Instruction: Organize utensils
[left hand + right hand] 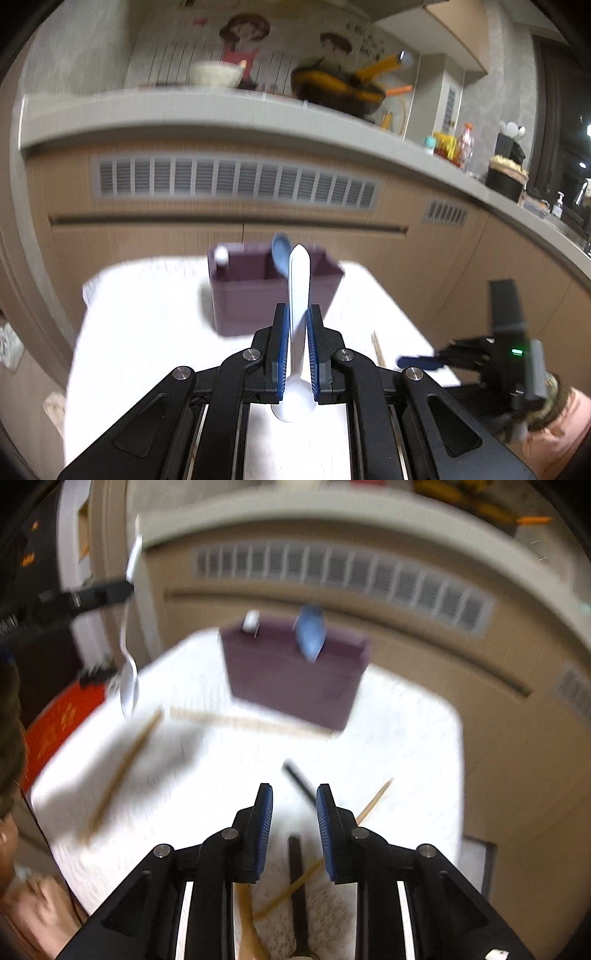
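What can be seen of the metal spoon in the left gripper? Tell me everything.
The metal spoon looks like plain, shiny silver metal with a slim handle and an oval bowl. The left gripper is shut on its handle, blue pads pressing both sides. In the right wrist view the spoon hangs above the white cloth, bowl end lowest, handle tip up, touching nothing but the gripper. It is held on the near side of the purple box. Motion blur hides finer detail.

— Where does everything sit?

— The box (273, 291) stands on the cloth-covered table (406, 738), toward its far edge, before the cabinet (229, 225). A spoon (281, 254) stands in it.

— And nearer?

— Chopsticks (243, 722) lie just before the box; more lie under my right gripper (294, 827). My left gripper (297, 347) holds a spoon (298, 295) above the table.
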Available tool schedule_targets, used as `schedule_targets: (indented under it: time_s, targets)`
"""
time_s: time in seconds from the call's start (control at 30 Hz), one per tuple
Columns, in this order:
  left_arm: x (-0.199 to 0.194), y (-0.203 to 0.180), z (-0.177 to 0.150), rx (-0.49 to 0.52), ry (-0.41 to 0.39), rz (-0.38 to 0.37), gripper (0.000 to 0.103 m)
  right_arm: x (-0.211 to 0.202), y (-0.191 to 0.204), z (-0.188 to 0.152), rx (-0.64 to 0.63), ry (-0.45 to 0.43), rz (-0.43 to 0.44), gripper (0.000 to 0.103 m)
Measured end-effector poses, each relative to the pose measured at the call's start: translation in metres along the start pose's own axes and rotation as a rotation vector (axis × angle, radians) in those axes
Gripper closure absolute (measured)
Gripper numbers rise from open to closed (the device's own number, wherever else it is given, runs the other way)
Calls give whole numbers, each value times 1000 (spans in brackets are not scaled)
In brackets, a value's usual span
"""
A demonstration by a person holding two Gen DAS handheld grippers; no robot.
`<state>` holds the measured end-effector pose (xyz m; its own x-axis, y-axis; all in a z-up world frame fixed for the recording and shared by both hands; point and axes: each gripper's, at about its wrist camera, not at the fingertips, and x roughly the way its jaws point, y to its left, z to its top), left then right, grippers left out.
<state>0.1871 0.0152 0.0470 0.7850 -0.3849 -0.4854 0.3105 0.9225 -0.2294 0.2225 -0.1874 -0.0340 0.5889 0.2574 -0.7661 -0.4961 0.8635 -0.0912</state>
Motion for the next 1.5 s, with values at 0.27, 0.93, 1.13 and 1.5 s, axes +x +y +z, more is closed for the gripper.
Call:
schedule_targets:
  time_s: [0.27, 0.93, 1.13, 1.5]
  targets:
    - [24, 20, -34, -67, 108, -12, 93, 90, -17, 9, -107, 174, 10, 80]
    - [69, 72, -63, -280, 315, 135, 83, 10, -23, 14, 110, 19, 120, 92]
    - [120, 87, -57, -307, 419, 208, 77, 1, -16, 21, 114, -32, 129, 92]
    - [177, 82, -49, -157, 459, 323, 91, -2, -22, 18, 177, -50, 150, 92]
